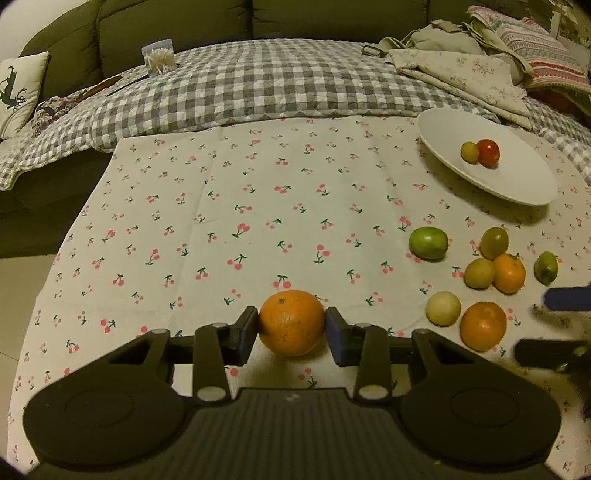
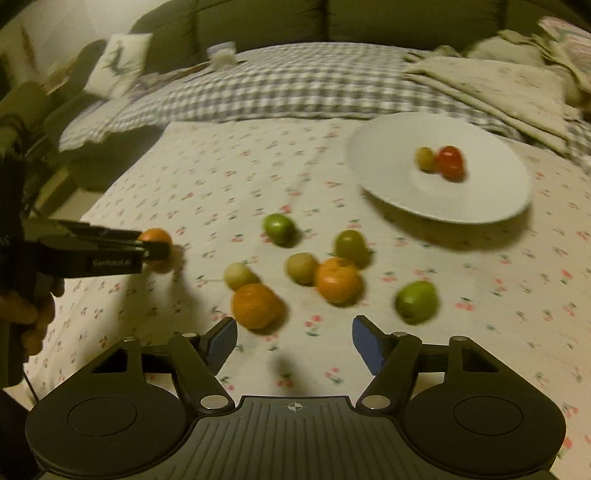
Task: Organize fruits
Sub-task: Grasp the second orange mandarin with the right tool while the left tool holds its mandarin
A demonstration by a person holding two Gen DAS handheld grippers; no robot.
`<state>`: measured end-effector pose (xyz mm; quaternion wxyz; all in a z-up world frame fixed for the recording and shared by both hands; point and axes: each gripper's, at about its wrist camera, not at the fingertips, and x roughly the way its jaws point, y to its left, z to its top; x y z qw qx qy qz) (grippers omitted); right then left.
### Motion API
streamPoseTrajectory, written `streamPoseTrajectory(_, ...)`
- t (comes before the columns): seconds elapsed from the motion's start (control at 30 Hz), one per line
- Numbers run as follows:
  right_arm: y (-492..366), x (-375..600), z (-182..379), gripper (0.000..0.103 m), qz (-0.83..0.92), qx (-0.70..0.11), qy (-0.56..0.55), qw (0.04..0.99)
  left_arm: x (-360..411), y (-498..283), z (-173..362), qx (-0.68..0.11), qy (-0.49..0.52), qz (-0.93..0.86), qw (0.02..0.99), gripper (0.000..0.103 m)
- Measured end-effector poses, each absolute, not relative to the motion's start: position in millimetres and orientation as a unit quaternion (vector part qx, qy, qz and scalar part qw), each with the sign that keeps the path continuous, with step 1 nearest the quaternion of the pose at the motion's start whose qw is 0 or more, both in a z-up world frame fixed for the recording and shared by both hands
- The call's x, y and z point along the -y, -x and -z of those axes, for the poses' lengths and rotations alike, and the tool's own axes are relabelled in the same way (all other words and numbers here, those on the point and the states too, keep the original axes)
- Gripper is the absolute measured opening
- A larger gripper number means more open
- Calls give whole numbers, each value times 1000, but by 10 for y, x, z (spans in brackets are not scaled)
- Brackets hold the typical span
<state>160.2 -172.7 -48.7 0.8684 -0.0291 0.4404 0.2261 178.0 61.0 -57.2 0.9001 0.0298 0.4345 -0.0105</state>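
My left gripper [image 1: 291, 330] is shut on an orange [image 1: 291, 322], both pads touching its sides, low over the cherry-print cloth; the orange also shows in the right wrist view [image 2: 157, 238]. My right gripper [image 2: 294, 341] is open and empty, just short of a loose cluster of fruit: two oranges [image 2: 256, 305] [image 2: 338, 280], green fruits [image 2: 279, 228] [image 2: 416, 301], and small yellowish ones [image 2: 240, 276]. A white plate [image 2: 388, 147] at the back right holds a red tomato [image 2: 450, 161] and a small yellow fruit [image 2: 425, 158]. The right wrist view is motion-blurred.
The cherry-print cloth [image 1: 221, 206] lies over a grey checked quilt [image 1: 258, 85]. Folded fabric and a bag [image 1: 454, 62] sit behind the plate. A cotton swab box [image 1: 159, 57] stands at the back left. A green sofa [image 1: 177, 22] is behind.
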Motion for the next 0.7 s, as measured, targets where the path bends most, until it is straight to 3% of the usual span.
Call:
streamPoseTrajectory(0.13, -1651, 1571, 532, 64, -245, -440, 34, 863, -603, -1773, 509, -424, -28, 14, 905, 38)
streamPoseTrajectory(0.23, -1671, 1464, 595, 56, -252, -440, 51, 860, -607, -1793, 483, -423, -21, 16, 906, 38)
streamPoseTrajectory(0.4, -1744, 1307, 666, 33, -248, -436, 86, 861, -594, -1791, 465, -419, -24, 19, 908, 38)
streamPoseTrajectory(0.7, -1734, 1388, 561, 32, -249, -446, 76, 857, -560, -1786, 402, -411, -19, 24, 911, 38)
